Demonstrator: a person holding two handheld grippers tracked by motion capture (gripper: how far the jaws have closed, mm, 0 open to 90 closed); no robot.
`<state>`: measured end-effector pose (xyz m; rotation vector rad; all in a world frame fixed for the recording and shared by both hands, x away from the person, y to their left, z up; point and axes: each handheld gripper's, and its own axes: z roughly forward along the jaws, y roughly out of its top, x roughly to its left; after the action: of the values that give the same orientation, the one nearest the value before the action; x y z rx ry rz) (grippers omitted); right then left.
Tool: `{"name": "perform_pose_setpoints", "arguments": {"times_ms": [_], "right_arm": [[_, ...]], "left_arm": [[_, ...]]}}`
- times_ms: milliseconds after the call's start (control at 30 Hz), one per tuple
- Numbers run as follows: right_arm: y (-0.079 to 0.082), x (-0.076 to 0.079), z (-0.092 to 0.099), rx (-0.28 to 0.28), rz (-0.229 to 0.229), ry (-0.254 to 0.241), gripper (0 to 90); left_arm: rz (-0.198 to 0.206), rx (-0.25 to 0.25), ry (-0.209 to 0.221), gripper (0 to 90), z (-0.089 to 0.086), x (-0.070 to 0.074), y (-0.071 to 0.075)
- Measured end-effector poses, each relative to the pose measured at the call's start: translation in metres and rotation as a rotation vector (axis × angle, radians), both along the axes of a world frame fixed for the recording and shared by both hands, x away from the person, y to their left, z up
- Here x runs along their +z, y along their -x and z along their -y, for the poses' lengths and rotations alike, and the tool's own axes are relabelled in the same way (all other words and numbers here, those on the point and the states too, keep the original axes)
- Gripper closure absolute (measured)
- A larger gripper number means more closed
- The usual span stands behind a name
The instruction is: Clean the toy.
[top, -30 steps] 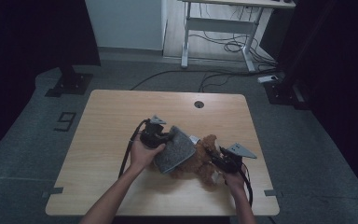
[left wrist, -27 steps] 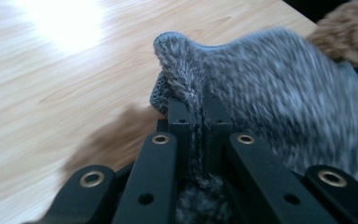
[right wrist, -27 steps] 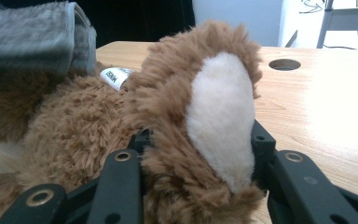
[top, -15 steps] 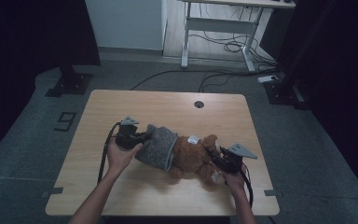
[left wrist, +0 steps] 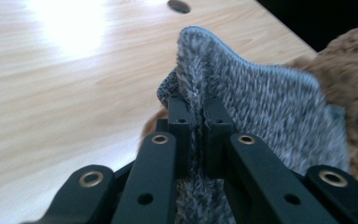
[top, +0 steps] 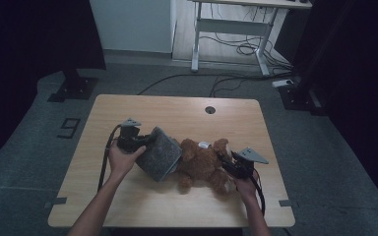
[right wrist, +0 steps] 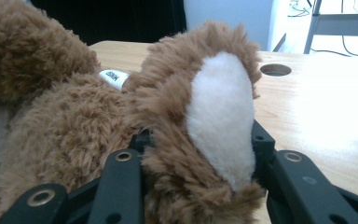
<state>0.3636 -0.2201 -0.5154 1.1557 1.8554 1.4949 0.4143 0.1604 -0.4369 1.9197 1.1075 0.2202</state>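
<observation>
So, going from the left: the left tongs (top: 147, 141) sit over the near-left part of the pale wooden tabletop (top: 187, 110), held in the person's left hand (top: 120, 160), with a black cable looping off toward the near edge. The jaws are pressed together on the edge of a fuzzy grey knitted cloth (top: 160, 153). In the left gripper view you can see the left tongs (left wrist: 196, 122) pinching a fold of that grey cloth (left wrist: 261, 107) right between the black pads, with the fabric rising above them. The cloth is lifted on its left side and tilts down to the right, where its lower edge meets the toy.

Just right of it lies a brown plush teddy bear (top: 202, 162), flopped on the tabletop roughly in the middle, a bit toward the near side. A small white tag (right wrist: 113, 78) sticks out of its fur.

Further right, the right tongs (top: 229, 162) are held by the right hand (top: 246, 187) and clamp one of the bear's paws; the right gripper view shows the right tongs (right wrist: 198, 154) squeezing that furry brown limb with its cream pad (right wrist: 221, 116).

Far side of the tabletop has a round cable hole (top: 210, 109).
</observation>
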Motion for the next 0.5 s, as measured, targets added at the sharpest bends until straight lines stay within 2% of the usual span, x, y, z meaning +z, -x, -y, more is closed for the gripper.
{"name": "perform_pose_setpoints", "arguments": {"times_ms": [100,233,367,500], "right_arm": [[-0.007,0.004,-0.003,-0.004,0.003,0.014,61.8],[-0.019,0.011,-0.009,-0.005,0.041,0.055,62.8],[-0.036,0.02,-0.017,-0.008,0.041,0.083,63.0],[-0.051,0.024,-0.021,0.002,0.021,0.084,63.0]], "left_arm": [[-0.006,-0.03,0.027,83.6,0.012,0.002,-0.012],[-0.035,-0.065,0.039,83.6,0.028,-0.002,-0.025],[-0.046,-0.088,0.048,83.4,0.034,-0.007,-0.023],[-0.063,-0.099,0.038,83.5,0.033,-0.014,-0.017]]}}
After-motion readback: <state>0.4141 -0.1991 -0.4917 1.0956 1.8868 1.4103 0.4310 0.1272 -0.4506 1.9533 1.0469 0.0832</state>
